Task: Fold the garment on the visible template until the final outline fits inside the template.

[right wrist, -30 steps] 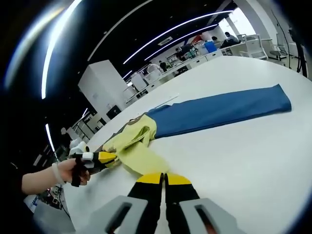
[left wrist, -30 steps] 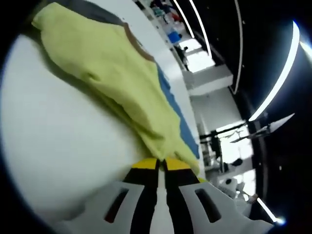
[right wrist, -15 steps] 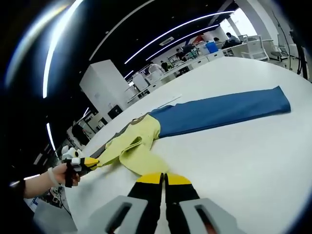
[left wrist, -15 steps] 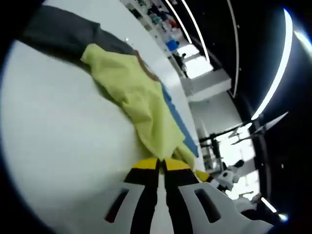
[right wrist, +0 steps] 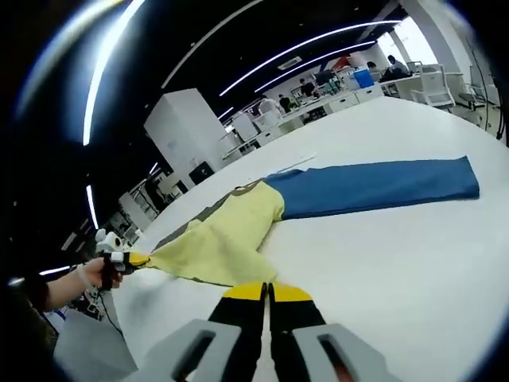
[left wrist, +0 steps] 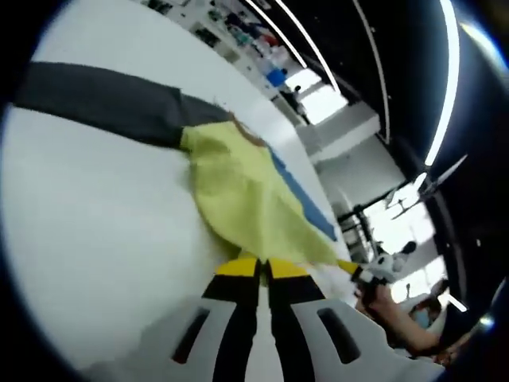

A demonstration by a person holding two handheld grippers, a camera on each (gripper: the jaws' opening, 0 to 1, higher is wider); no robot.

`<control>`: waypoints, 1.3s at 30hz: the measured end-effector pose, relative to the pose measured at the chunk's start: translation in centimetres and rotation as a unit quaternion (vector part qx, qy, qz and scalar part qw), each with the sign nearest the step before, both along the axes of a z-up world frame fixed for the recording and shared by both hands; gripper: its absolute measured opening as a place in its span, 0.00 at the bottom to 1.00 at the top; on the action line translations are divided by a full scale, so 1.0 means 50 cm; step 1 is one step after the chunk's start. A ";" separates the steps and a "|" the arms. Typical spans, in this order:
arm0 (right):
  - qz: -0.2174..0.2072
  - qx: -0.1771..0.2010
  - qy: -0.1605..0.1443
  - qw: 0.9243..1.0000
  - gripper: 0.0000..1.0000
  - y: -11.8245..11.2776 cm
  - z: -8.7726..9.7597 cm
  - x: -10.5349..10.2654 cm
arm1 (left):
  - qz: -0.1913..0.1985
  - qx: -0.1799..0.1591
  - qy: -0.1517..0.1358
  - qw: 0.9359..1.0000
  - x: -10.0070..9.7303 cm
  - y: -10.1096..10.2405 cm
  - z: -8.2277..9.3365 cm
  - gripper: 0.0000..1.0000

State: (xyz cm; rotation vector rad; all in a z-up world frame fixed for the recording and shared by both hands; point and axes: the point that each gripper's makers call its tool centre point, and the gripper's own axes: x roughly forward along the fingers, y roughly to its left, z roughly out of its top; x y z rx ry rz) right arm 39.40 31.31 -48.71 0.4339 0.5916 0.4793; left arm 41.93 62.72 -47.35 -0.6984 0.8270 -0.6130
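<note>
Since before, your left gripper (right wrist: 137,259), clamped on the garment (right wrist: 231,239), drew it lower-left; right gripper (right wrist: 267,291) closed, empty, nearer its middle.

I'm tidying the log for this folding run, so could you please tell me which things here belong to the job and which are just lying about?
Part of the job:
- yellow garment with blue sleeve and dark grey sleeve
- left gripper, pulling the hem
- right gripper, shut on the cloth
- white table

Just about:
- background desks
- blue bin
</note>
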 end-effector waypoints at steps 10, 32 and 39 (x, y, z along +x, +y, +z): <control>0.051 -0.024 0.013 0.998 0.00 0.027 -0.006 -0.054 | 0.001 0.029 0.019 0.999 -0.069 0.070 -0.020 0.00; 0.124 -0.027 0.118 0.985 0.00 0.054 -0.079 -0.169 | -0.032 0.120 0.070 0.990 -0.166 0.141 -0.110 0.00; 0.119 -0.017 0.134 0.984 0.00 0.042 -0.092 -0.188 | -0.042 0.118 0.090 0.988 -0.193 0.141 -0.124 0.00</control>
